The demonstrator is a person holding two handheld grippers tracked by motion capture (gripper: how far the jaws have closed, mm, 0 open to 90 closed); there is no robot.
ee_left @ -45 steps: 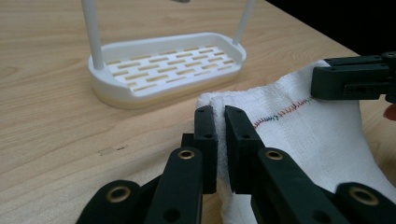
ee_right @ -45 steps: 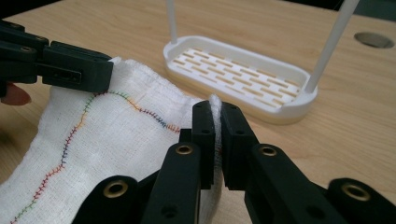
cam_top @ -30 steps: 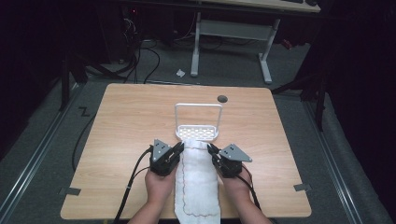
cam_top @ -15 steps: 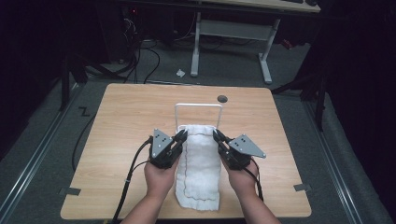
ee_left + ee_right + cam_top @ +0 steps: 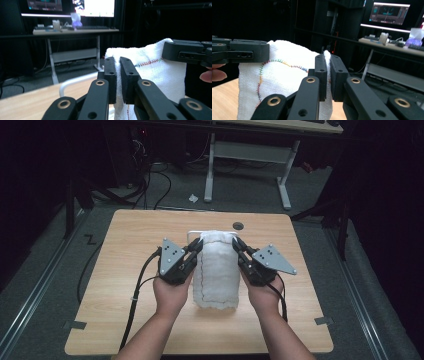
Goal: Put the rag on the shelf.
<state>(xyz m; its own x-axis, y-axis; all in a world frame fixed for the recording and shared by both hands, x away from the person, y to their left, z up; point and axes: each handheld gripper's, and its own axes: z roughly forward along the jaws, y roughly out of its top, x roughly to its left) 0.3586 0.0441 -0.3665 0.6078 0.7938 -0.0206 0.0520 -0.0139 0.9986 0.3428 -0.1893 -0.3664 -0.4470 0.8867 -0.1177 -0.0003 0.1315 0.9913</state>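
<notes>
While each hand-held gripper pinches one top corner, the left hand-held gripper (image 5: 196,248) and right hand-held gripper (image 5: 238,246) hold the white towel (image 5: 216,270) lifted above the tabletop (image 5: 125,270), just in front of the white rack (image 5: 75,81). The cloth looks light, soft and limp, so it will likely sag between grips; its stitched corners seem the surest hold.

White towel (image 5: 216,270) with rainbow stitching, black fingers (image 5: 110,75), light wood table (image 5: 125,270)
</notes>
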